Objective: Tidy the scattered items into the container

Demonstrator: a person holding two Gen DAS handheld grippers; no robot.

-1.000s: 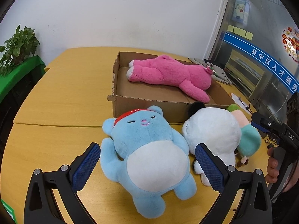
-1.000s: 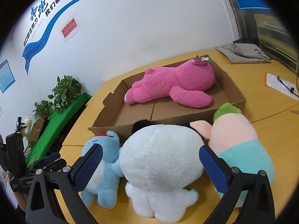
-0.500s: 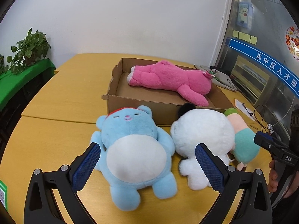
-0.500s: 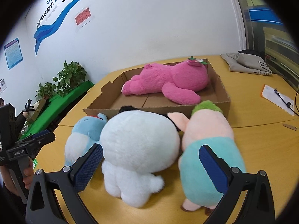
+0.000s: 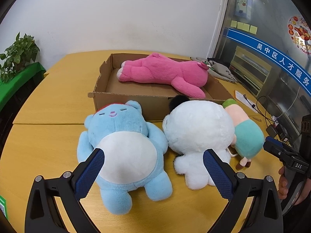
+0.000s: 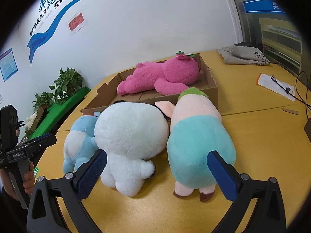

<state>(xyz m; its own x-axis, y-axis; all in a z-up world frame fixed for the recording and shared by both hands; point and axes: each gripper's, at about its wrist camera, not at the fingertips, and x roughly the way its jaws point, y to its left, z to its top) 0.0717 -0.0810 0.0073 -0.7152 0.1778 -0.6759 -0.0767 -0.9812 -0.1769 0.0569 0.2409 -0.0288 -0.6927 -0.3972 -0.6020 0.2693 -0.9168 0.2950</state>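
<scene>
Now approaching: left gripper (image 5: 153,171) spread over blue bear (image 5: 124,147), right gripper (image 6: 156,171) spread, empty; next, closing on bear toward cardboard box (image 5: 124,102).

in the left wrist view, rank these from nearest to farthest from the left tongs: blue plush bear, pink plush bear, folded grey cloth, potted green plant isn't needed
1. Blue plush bear: on its back on the table, between the open left tongs.
2. Pink plush bear: lying inside the cardboard box, beyond the blue one.
3. Folded grey cloth: on the table's far right, behind the box.
</scene>
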